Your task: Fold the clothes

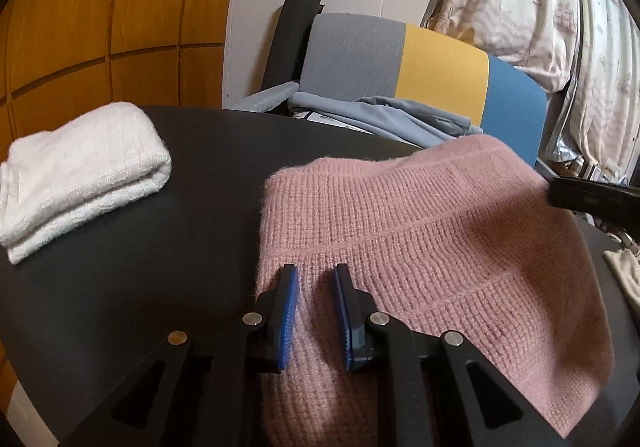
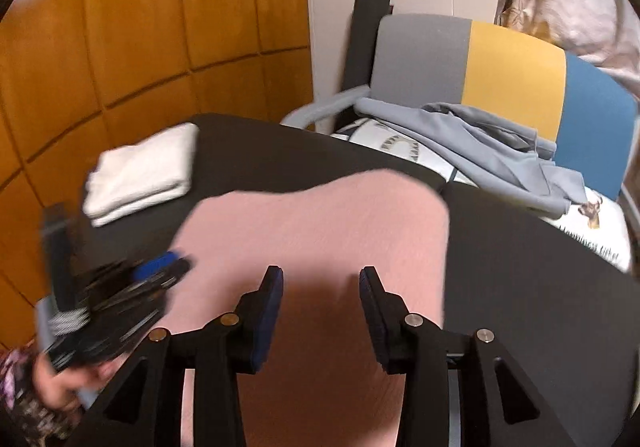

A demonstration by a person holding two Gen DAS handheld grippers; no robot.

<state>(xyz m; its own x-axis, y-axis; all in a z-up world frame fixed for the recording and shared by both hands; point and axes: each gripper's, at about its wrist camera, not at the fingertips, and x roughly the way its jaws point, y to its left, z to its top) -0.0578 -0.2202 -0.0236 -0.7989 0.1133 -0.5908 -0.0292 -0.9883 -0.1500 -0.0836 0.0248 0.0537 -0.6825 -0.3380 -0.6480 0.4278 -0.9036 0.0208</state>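
Tabletop (image 1: 208, 151), black, matte; extends ahead of and to both sides of each gripper.

Chair (image 2: 516, 83), backrest in grey, yellow and blue panels; stands beyond the far table edge, ahead of both tools. Grey-blue garment (image 2: 500, 151) lies heaped on its seat, over a white printed cushion (image 2: 592, 223).

Pink knit sweater (image 1: 420, 231), ribbed, with raised horizontal seams; lies spread on the tabletop directly under and ahead of both grippers, its far edge reaching toward the chair side of the table. In the right wrist view the sweater (image 2: 320, 231) is motion-blurred and its knit cannot be made out.

White folded cloth (image 1: 80, 175), stacked in layers; rests on the tabletop ahead and to the left of the left gripper, well apart from the sweater. Seen also from the right wrist (image 2: 144, 175), far left of that tool.

Left gripper (image 1: 315, 275), black arms with blue pads; jaws parted by a narrow gap, tips over the near left part of the sweater with pink knit showing between them. Whether the tips touch the fabric cannot be told. In the right wrist view it appears blurred at far left (image 2: 160, 271).

Right gripper (image 2: 321, 277), same build; jaws spread wide, nothing between them, poised over the sweater's near middle.

Cream cloth scrap (image 1: 624, 271); at the far right of the left gripper, beyond the sweater's edge.
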